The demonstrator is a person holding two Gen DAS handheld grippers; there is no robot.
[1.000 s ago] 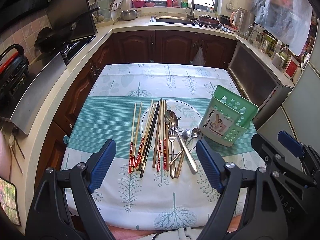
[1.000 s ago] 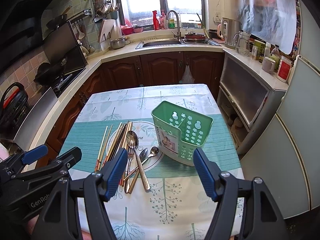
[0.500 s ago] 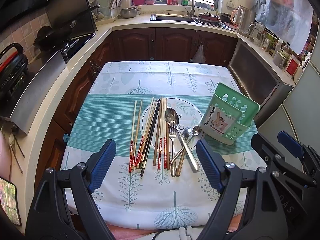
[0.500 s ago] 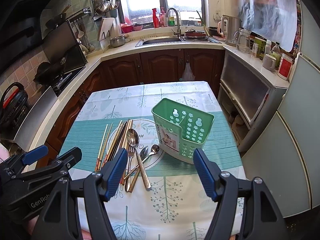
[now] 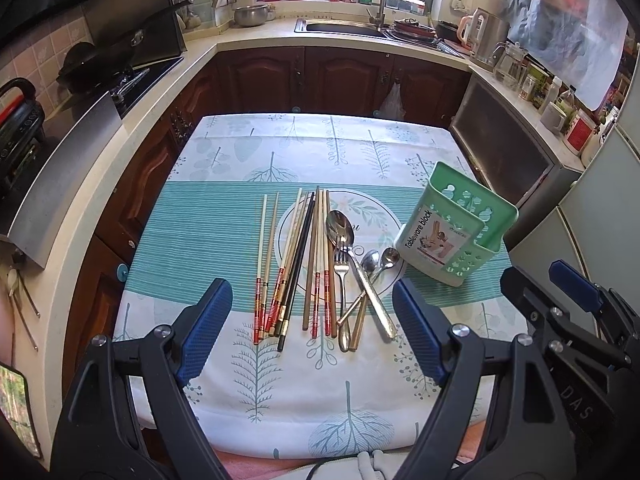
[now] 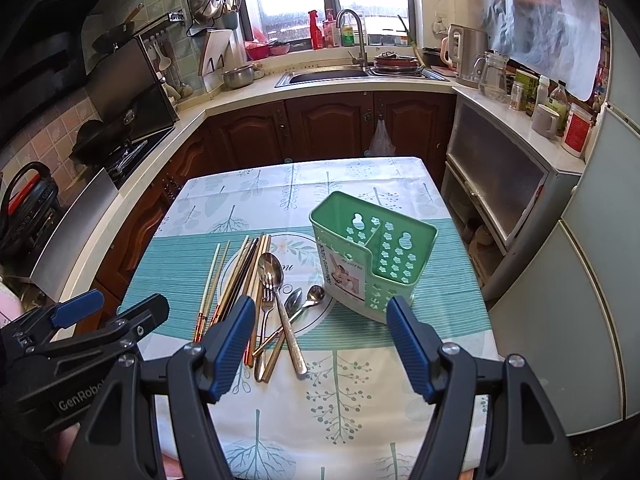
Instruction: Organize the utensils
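Observation:
Several chopsticks lie side by side on the table, with a fork, a large spoon and two small spoons to their right. A green two-compartment utensil holder stands empty at the right. It also shows in the right wrist view, with the chopsticks and cutlery to its left. My left gripper is open and empty above the near ends of the utensils. My right gripper is open and empty, near the holder.
The table has a tree-patterned cloth with a teal band. Kitchen counters surround it: a stove at the left, a sink at the back, a cabinet and fridge at the right.
Both grippers have risen and drawn back slightly, so the table and utensils sit a little lower and smaller in view. Nothing on the table has moved.

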